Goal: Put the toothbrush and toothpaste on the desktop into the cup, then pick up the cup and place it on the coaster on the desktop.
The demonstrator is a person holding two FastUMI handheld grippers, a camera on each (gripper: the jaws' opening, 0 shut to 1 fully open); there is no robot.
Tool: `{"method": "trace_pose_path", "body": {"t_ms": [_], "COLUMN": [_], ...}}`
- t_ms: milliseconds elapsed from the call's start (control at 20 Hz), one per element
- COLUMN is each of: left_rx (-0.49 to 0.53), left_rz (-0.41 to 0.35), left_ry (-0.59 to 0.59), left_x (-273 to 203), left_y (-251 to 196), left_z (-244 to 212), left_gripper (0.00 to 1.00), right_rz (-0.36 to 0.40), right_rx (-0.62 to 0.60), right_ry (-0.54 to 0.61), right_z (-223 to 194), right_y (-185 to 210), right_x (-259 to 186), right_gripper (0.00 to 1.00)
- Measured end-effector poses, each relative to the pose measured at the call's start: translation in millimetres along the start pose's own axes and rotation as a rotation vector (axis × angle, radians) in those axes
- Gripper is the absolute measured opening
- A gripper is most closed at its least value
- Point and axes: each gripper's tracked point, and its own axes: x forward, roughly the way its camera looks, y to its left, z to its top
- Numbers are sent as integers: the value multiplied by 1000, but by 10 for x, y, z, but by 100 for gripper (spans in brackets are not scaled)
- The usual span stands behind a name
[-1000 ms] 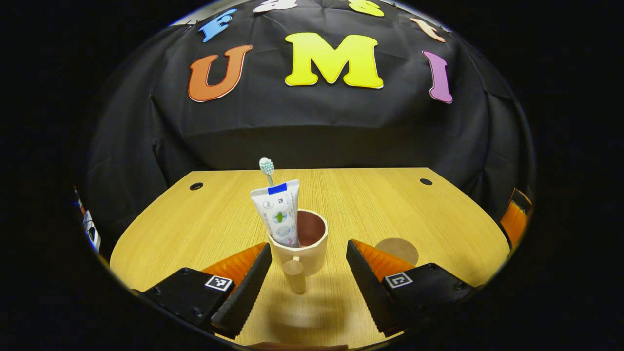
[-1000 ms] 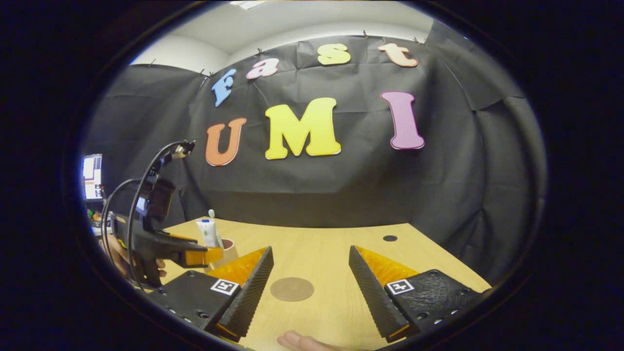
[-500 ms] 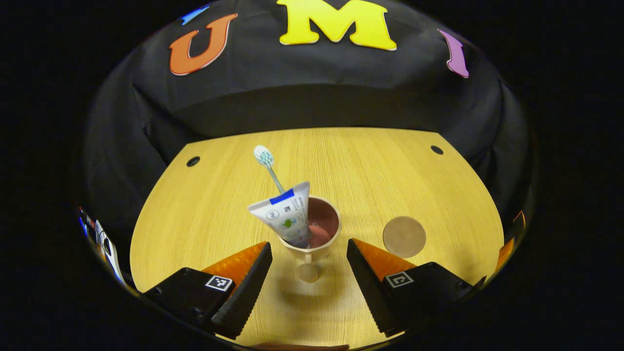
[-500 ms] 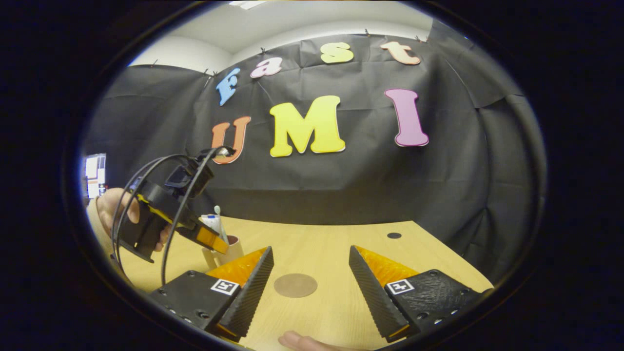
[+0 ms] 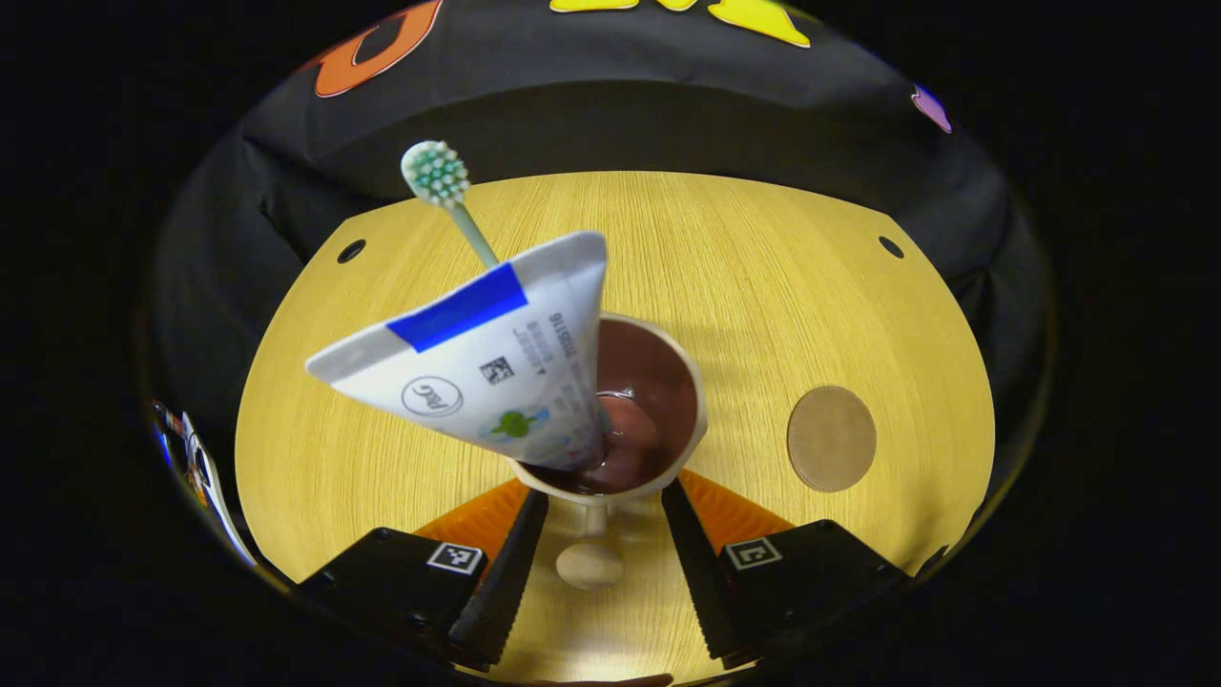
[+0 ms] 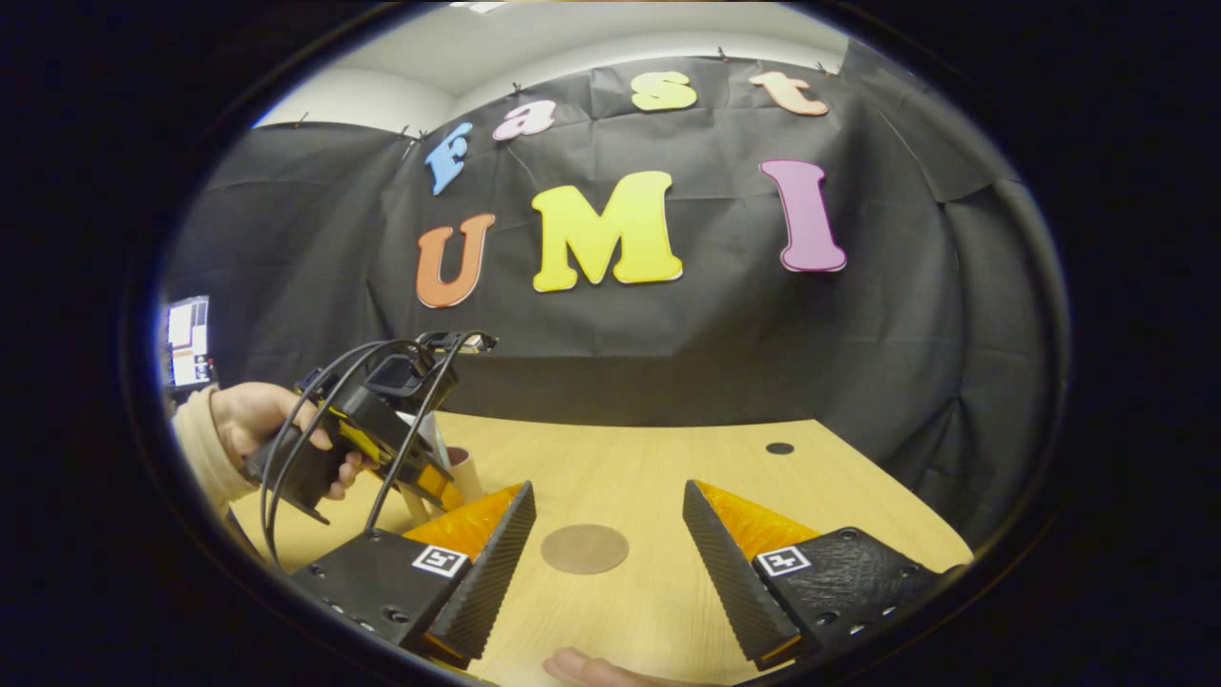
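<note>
Left gripper view, hidden parts: the cup point(image 5: 625, 420) handle knob lies between the fingers of the left gripper point(image 5: 593, 549); whether the fingers press on it cannot be told
Left gripper view, toothbrush point(image 5: 448, 196): handle hidden behind the toothpaste point(image 5: 486, 367); bristle head shows above the tube
Left gripper view, cup contents: toothpaste and toothbrush stand inside, leaning to the view's left, cap end down in the dark interior
Left gripper view, coaster point(image 5: 831, 438): bare round disc on the desktop point(image 5: 763, 267), apart from the cup, to its right
Right gripper view, right gripper point(image 6: 609, 558): fingers spread wide, nothing between them
Right gripper view, left gripper point(image 6: 377, 434): held in a hand point(image 6: 262, 429) with a sleeve, tilted down over the cup point(image 6: 463, 468), which is mostly hidden behind it
Right gripper view, coaster point(image 6: 585, 549): lies on the desktop point(image 6: 668, 477) between the right gripper's fingers, farther off
Right gripper view, bottom edge: a fingertip point(image 6: 582, 666), cut off
</note>
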Motion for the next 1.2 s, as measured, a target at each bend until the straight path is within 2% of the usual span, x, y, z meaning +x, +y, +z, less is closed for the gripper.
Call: {"method": "trace_pose_path", "body": {"t_ms": [100,200,250,750,800,850,900,950,1000,1050,1200], "left_rx": [-13,-38,-41,-60,-59,-63,-64,-61,-53,-45,-8], "left_rz": [-5,-7,-5,-11,-17,-22,-25,-24,-23,-22,-37], "left_ry": [1,10,3,36,27,9,-11,-32,-52,-67,-99], "left_x": [-22,-135,-86,-154,-199,-236,-293,-344,-385,-435,-515], "left_y": [-15,-9,-42,-5,-48,-90,-137,-185,-244,-297,-465], "left_z": [-49,-103,-90,-172,-164,-128,-87,-45,-13,21,79], "left_gripper": [70,58,28,26,26,31,26,26,31,26,25], "right_rz": [0,2,2,-1,-1,-1,-2,-5,-8,-9,-20], "right_rx": [5,9,10,11,12,12,10,9,12,15,32], "right_ry": [8,10,10,-7,-8,-9,-12,-14,-18,-19,-20], "right_z": [-11,-12,-8,45,50,55,62,69,89,88,111], "right_y": [1,1,0,-28,-31,-31,-35,-46,-61,-73,-137], "right_x": [7,9,5,-19,-18,-25,-23,-30,-35,-32,-34], "right_gripper": [94,94,94,94,94,94,94,94,94,94,94]}}
